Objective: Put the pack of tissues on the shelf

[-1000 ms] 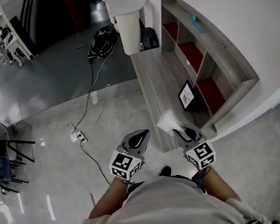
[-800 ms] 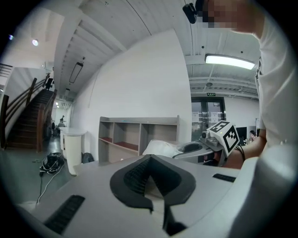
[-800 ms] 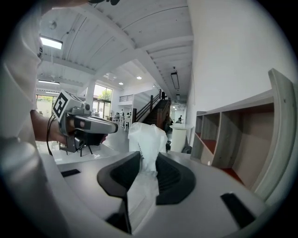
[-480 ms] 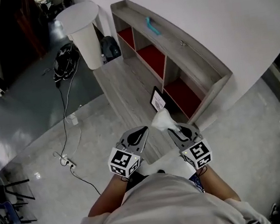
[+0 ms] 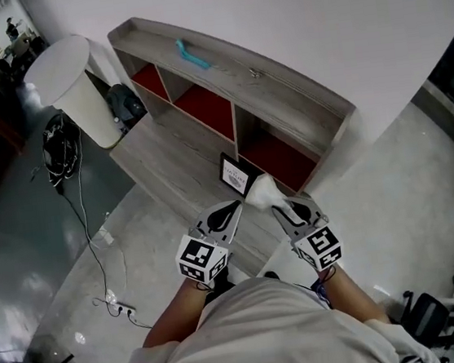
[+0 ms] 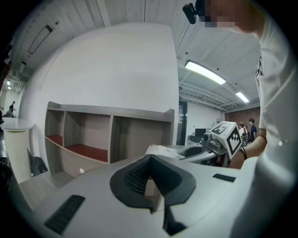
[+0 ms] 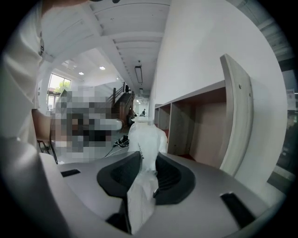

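grey wood makes up the low open shelf point(image 5: 283, 100), which stands against a white wall point(image 5: 315, 26) with red floors in its compartments. there is little to read. the black-and-white square-patterned cubes point(image 5: 202, 262) on the two tools carry patterns, not words. the small dark framed sign point(image 5: 238, 175), which leans on the grey wood platform point(image 5: 167, 159) in front of the shelf, has a pale patch whose print is too small to make out.

the white plastic-wrapped pack of tissues point(image 5: 263, 190) is clamped in the right gripper point(image 5: 283, 207). its jaws pinch the wrapper, and the bulk of the pack sticks out past the tips, in the air just short of the shelf's right-hand compartment. the left gripper point(image 5: 232, 210) is beside it, jaws together at the tips with nothing between them. a teal curved object point(image 5: 191, 53) lies on the shelf's top board. a white cylindrical stand point(image 5: 75, 80) and a black bag point(image 5: 126, 105) are at the shelf's far end.

compared with half a second ago, the view has swung. the shelf now lies across the middle of the head view, right ahead of both tools. the stand has slid to the upper left, and the black cable point(image 5: 82, 202) on the floor now runs down the left edge. the grippers keep their places in the view, with the pack pinched as before.
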